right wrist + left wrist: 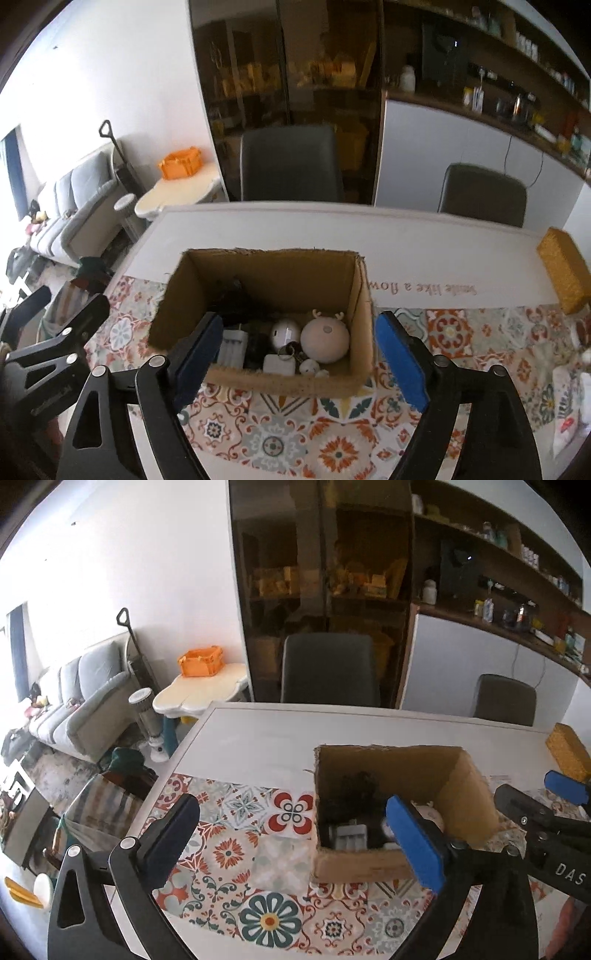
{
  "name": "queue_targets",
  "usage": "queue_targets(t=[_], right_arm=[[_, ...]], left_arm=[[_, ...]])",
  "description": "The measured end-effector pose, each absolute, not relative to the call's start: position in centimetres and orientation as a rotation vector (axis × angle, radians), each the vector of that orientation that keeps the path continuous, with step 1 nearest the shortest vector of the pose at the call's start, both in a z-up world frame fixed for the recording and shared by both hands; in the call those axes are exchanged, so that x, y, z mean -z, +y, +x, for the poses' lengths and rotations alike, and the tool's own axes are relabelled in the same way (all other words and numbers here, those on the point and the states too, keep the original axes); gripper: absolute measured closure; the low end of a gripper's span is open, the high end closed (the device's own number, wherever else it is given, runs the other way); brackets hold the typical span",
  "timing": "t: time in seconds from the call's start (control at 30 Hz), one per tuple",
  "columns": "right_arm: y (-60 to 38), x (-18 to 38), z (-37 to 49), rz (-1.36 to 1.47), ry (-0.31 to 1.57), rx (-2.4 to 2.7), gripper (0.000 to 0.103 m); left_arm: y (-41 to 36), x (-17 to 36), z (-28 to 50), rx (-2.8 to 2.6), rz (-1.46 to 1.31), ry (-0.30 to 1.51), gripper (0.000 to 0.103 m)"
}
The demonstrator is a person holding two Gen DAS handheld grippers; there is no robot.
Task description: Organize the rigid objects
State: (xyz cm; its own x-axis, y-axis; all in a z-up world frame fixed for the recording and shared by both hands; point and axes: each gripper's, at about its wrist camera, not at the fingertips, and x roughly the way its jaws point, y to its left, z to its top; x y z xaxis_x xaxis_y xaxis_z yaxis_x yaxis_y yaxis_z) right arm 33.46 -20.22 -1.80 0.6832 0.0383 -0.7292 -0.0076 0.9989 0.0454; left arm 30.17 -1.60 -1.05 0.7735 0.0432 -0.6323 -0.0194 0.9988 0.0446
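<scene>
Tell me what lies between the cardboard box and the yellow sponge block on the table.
Right wrist view: between cardboard box and sponge block, only tablecloth with printed lettering.

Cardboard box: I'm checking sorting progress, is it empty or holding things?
Holding things. The cardboard box has a round toy and a white charger inside.

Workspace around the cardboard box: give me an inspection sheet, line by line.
Surface: white table with a floral patterned mat.
Job's things: open brown cardboard box holding a round beige antlered toy, a white ball-shaped gadget, a grey ribbed case, and dark items.
Clutter: yellow sponge block at the table's right edge.
Grippers: left gripper and right gripper open, empty.
Cables: thin wire on the white cabinet.
Surroundings: two dark chairs, grey sofa, orange crate.
</scene>
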Motion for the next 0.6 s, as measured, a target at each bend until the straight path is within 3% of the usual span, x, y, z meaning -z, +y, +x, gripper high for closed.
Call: queue_targets(t=[0.17, 0.6], right_arm=[[-19.8, -0.9, 29.0, 0.020, 0.725, -0.006, 0.008], [-19.4, -4.2, 19.6, 0.049, 0.601, 0.019, 0.003]], left_arm=[[-1.6, -0.4, 27.1, 0.010, 0.023, 0.655, 0.000], [-1.6, -3.6, 19.6, 0.047, 0.047, 0.544, 0.000]])
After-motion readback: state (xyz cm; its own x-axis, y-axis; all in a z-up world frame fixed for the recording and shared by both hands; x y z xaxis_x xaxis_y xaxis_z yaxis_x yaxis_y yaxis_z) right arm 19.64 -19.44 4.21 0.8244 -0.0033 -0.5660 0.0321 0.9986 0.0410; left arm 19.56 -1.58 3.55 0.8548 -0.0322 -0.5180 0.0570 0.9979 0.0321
